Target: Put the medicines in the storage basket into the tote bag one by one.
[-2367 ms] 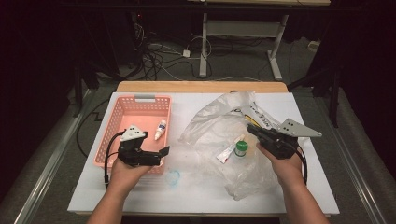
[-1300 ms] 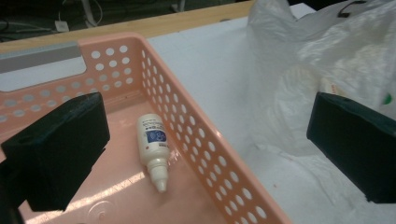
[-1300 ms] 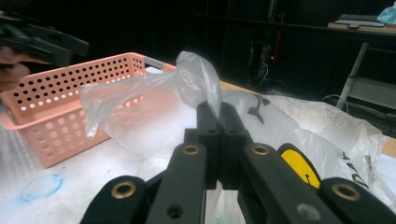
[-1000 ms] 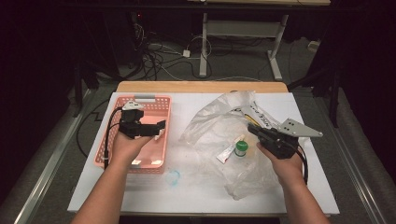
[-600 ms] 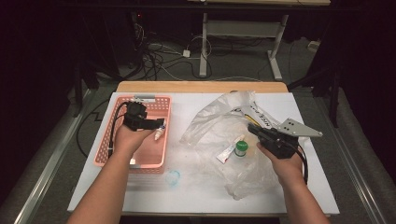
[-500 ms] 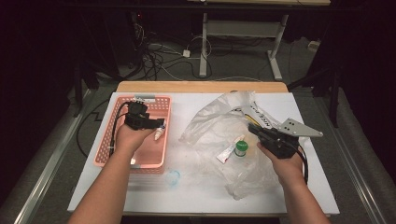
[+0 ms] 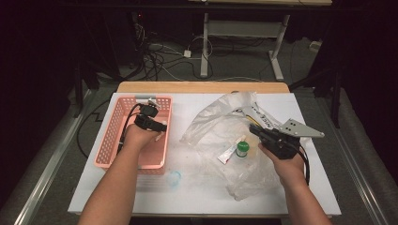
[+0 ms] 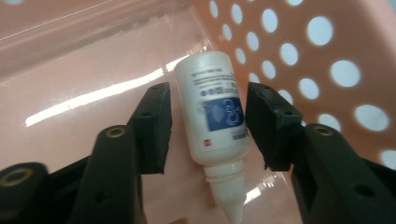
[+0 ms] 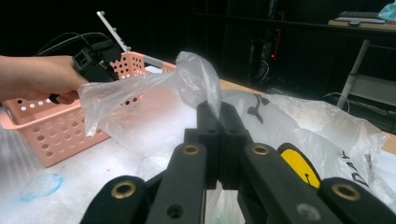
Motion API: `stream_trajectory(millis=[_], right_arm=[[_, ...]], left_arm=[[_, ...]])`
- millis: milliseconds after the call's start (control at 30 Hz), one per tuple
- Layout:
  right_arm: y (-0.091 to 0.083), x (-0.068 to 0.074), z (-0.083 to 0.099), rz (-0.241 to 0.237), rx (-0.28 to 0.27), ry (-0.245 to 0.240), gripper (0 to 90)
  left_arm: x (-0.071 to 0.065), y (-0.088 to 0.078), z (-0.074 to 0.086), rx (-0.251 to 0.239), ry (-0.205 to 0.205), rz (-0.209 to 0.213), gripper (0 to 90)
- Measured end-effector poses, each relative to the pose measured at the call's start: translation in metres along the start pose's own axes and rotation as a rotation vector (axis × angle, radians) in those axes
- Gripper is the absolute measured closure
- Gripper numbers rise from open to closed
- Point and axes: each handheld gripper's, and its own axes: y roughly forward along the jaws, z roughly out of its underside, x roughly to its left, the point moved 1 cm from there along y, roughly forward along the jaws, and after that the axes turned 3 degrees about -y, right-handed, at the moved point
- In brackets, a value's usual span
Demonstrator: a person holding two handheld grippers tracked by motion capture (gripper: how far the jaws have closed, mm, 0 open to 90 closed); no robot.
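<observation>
A small white bottle (image 8: pixel 212 112) with a blue label lies on the floor of the pink basket (image 7: pixel 108 140), nozzle toward the camera. My left gripper (image 8: pixel 208 100) reaches down into the basket (image 8: pixel 327 46). Its jaws have just been closing and stand on either side of the bottle, with thin gaps left at both pads. In the high view the left gripper (image 7: pixel 157 126) is at the basket's right wall. My right gripper (image 9: pixel 219 112) is shut on a fold of the clear plastic bag (image 9: pixel 154 84) and holds it up over the table's right half (image 7: pixel 256 131).
The bag (image 7: pixel 225 126) is spread across the middle and right of the white table. A green-capped jar (image 7: pixel 242 148) and a small white tube (image 7: pixel 228 153) lie at it. A bluish clear ring (image 7: pixel 174 178) lies in front of the basket.
The left hand has moved forward and down into the basket, and its jaws have narrowed around the bottle. The right hand and the bag have stayed put.
</observation>
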Motion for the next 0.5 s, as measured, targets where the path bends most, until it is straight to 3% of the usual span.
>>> stream_trajectory(millis=[233, 500], right_arm=[[0.002, -0.001, 0.002, -0.006, 0.008, 0.008, 90.0], [-0.001, 0.000, 0.001, -0.002, 0.000, 0.000, 90.0]], left_arm=[[-0.001, 0.009, 0.001, 0.059, 0.020, -0.029, 55.2], [-0.003, 0.011, 0.001, 0.047, 0.040, -0.058, 57.7]])
